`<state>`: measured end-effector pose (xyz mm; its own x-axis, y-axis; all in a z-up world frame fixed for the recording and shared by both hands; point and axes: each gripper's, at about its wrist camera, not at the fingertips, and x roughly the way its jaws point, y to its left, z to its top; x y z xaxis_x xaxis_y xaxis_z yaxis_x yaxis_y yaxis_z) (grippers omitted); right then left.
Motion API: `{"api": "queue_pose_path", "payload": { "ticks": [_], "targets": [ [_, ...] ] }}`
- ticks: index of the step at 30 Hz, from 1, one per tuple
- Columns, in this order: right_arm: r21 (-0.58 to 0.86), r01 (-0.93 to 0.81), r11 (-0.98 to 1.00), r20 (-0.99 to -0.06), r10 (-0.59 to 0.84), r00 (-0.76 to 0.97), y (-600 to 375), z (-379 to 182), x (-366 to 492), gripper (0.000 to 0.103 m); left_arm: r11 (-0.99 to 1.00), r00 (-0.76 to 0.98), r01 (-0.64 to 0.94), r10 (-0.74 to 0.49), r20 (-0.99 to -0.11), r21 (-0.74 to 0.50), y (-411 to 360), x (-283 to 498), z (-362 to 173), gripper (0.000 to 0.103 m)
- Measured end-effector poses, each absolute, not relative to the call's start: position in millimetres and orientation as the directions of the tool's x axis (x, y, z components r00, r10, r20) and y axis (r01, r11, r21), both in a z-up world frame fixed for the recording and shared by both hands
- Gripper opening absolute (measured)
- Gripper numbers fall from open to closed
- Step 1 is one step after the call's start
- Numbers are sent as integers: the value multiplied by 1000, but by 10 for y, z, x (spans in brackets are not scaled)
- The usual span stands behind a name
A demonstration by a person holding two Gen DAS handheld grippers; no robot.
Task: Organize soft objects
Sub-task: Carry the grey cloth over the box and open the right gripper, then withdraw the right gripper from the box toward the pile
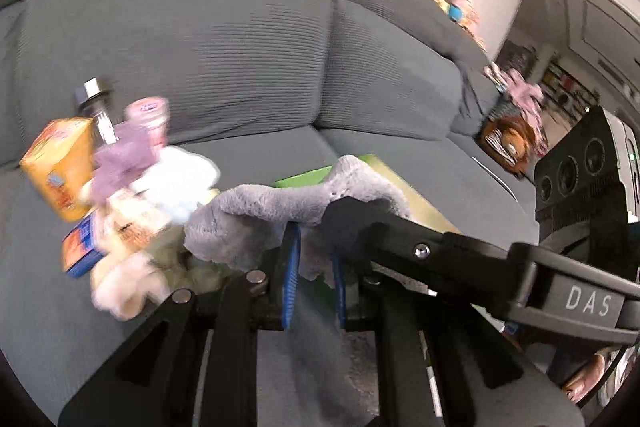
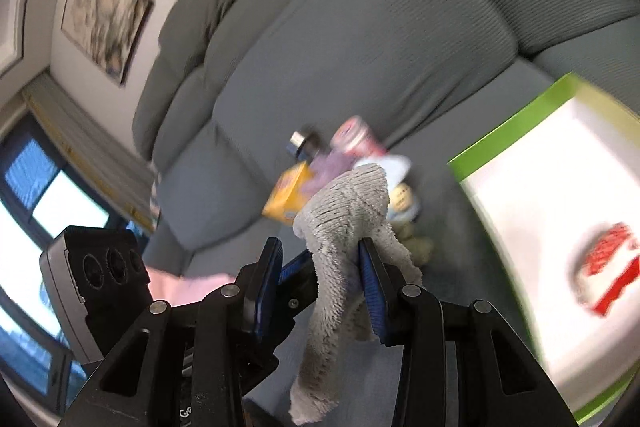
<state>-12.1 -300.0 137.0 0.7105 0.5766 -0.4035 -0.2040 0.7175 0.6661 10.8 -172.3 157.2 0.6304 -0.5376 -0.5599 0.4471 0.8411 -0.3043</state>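
A grey fluffy cloth (image 1: 280,203) hangs lifted above the sofa seat. My left gripper (image 1: 316,247) is shut on it, its blue pads pinching the lower fold. My right gripper (image 1: 348,223) reaches in from the right and grips the same cloth higher up. In the right wrist view the grey cloth (image 2: 344,227) hangs between the right gripper's (image 2: 320,245) jaws, pressed against the right pad, with the left gripper's tip (image 2: 298,265) beside the other pad. Behind lies a pile with a purple cloth (image 1: 120,159), a pale blue-white cloth (image 1: 180,179) and a cream plush (image 1: 128,287).
The pile on the grey sofa (image 1: 200,47) also holds a yellow box (image 1: 60,171), a blue box (image 1: 82,247), a pink can (image 1: 150,111) and a metal-capped bottle (image 1: 94,103). A green-rimmed white bin (image 2: 512,123) stands to the right, a red-and-white item (image 2: 608,267) inside. Toys (image 1: 508,143) sit at the sofa's far end.
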Motion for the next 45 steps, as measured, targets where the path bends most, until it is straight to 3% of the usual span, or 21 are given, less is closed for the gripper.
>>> {"api": "queue_pose_path", "payload": {
  "ticks": [8, 19, 23, 25, 26, 27, 28, 29, 32, 35, 41, 45],
  "targets": [
    [728, -80, 681, -338, 457, 823, -3740, 1210, -238, 42, 779, 535, 566, -597, -598, -271, -2597, 294, 1500, 11],
    [769, 94, 632, -380, 334, 863, -4207, 884, -154, 42, 741, 411, 589, -618, -671, -322, -3155, 616, 1117, 12],
    [723, 176, 668, -425, 229, 876, -4241, 900, -157, 43, 737, 386, 579, -625, -679, -349, -3122, 625, 1033, 22],
    [691, 187, 698, -428, 187, 884, -4229, 957, -191, 49, 741, 390, 569, -625, -676, -357, -3047, 602, 1029, 43],
    [680, 183, 710, -419, 172, 891, -4207, 992, -213, 54, 745, 398, 561, -625, -672, -361, -2993, 589, 1035, 48],
    [673, 179, 718, -412, 162, 897, -4197, 1006, -233, 64, 752, 409, 548, -623, -667, -367, -2907, 574, 1047, 55],
    [665, 175, 726, -405, 153, 902, -4181, 1026, -251, 74, 757, 417, 536, -622, -663, -374, -2843, 567, 1061, 56],
    [657, 170, 734, -397, 146, 906, -4159, 1050, -269, 78, 759, 421, 529, -623, -660, -379, -2788, 558, 1074, 56],
    [645, 142, 751, -372, 146, 917, -4082, 1102, -283, 81, 770, 453, 503, -622, -639, -392, -2517, 500, 1156, 61],
    [609, 210, 765, -417, 83, 905, -3992, 1111, -240, 90, 796, 505, 466, -597, -623, -386, -2186, 434, 1223, 67],
    [316, 464, 827, -581, -218, 784, -3684, 1051, -28, 90, 874, 614, 320, -485, -623, -365, -1309, 275, 1242, 69],
    [189, 508, 840, -629, -294, 720, -3560, 894, 171, 90, 918, 664, 196, -383, -642, -345, -606, 145, 1157, 70]
  ]
}}
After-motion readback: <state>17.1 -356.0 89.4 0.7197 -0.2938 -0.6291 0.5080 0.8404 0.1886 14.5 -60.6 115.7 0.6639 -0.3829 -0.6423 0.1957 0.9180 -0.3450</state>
